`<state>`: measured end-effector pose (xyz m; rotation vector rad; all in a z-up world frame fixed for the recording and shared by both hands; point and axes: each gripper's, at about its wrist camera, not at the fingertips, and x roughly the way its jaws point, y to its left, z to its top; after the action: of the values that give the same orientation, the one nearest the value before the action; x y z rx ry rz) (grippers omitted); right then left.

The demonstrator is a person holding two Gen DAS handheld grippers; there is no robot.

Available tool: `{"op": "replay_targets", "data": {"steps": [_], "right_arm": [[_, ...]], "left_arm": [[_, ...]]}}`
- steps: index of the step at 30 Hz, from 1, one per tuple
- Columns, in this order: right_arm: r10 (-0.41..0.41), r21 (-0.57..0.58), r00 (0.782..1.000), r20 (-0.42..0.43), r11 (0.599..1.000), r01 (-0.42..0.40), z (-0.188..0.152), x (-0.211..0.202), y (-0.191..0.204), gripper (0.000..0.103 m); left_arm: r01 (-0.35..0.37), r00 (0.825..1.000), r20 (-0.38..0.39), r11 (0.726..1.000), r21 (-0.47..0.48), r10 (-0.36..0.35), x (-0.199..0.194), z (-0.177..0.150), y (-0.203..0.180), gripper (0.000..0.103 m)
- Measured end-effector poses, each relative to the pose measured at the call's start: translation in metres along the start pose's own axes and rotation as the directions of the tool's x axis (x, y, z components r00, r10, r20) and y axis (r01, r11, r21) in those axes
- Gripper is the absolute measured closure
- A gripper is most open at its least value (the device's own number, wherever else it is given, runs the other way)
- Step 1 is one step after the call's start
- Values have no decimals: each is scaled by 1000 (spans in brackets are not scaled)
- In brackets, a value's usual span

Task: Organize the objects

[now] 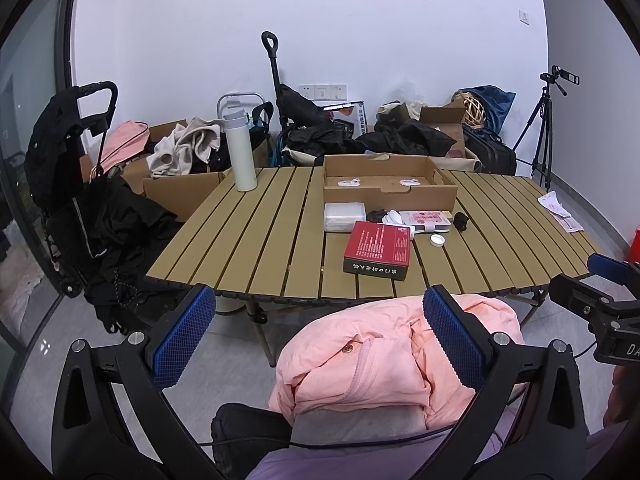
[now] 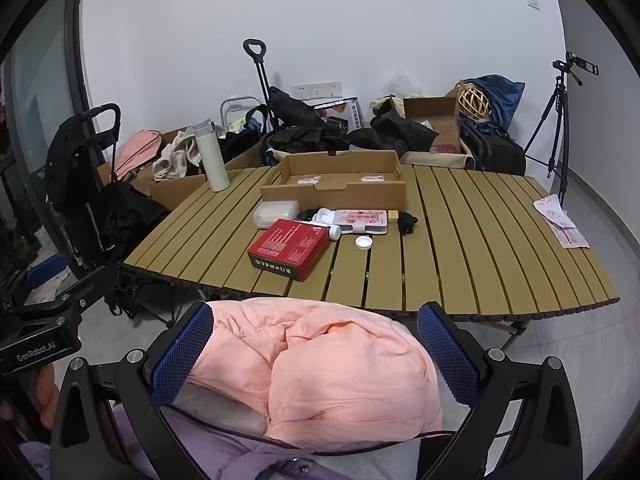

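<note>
Pink padded jacket (image 1: pixel 380 360) lies bunched nearest the lens, on the person's lap in front of the desk's (image 1: pixel 272 232) near edge. Left tongs (image 1: pixel 320 344) are spread wide with nothing between them; the right blue pad (image 1: pixel 452 344) overlaps the jacket in the left view, though I cannot tell whether it touches the cloth. Right tongs (image 2: pixel 314 354) are spread too, with the jacket (image 2: pixel 320 368) seen between the pads, not pinched. On the slatted desk, a red box (image 1: pixel 378 250) sits toward 12 o'clock from the left tongs, close to the near edge. Just beyond it, from 11 to 1 o'clock, stand a clear plastic container (image 1: pixel 345 216), a black and white bundle too small to tell, a pink-patterned case (image 1: pixel 426 220) and a small black object (image 1: pixel 461 222). A white cap (image 1: pixel 437 240) lies just right of the red box. Farther back rests an open cardboard tray (image 1: pixel 390 194) holding two small pink-and-white items. A tall white bottle (image 1: pixel 240 152) stands upright at 11 o'clock near the far edge. Pink printed papers (image 2: pixel 560 222) lie at 2 o'clock by the desk's right edge. Behind the desk are boxes, dark clothes and a tripod (image 1: pixel 542 132).
</note>
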<state>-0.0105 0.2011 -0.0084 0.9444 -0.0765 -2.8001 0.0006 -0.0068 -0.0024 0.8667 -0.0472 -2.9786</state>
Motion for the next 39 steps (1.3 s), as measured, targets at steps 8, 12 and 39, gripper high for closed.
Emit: {"op": "replay_targets", "data": {"steps": [8, 12, 39], "right_arm": [[-29, 11, 1000, 5, 1000, 29, 1, -1, -4, 0], [-34, 8, 999, 2, 999, 34, 1, 0, -4, 0], [-29, -127, 986, 167, 991, 50, 22, 55, -38, 0]], "left_arm": [[0, 1000, -4, 1000, -1, 0, 0, 0, 0, 0], [0, 1000, -5, 1000, 0, 0, 0, 0, 1, 0], [68, 996, 48, 996, 52, -71, 90, 22, 8, 0]]}}
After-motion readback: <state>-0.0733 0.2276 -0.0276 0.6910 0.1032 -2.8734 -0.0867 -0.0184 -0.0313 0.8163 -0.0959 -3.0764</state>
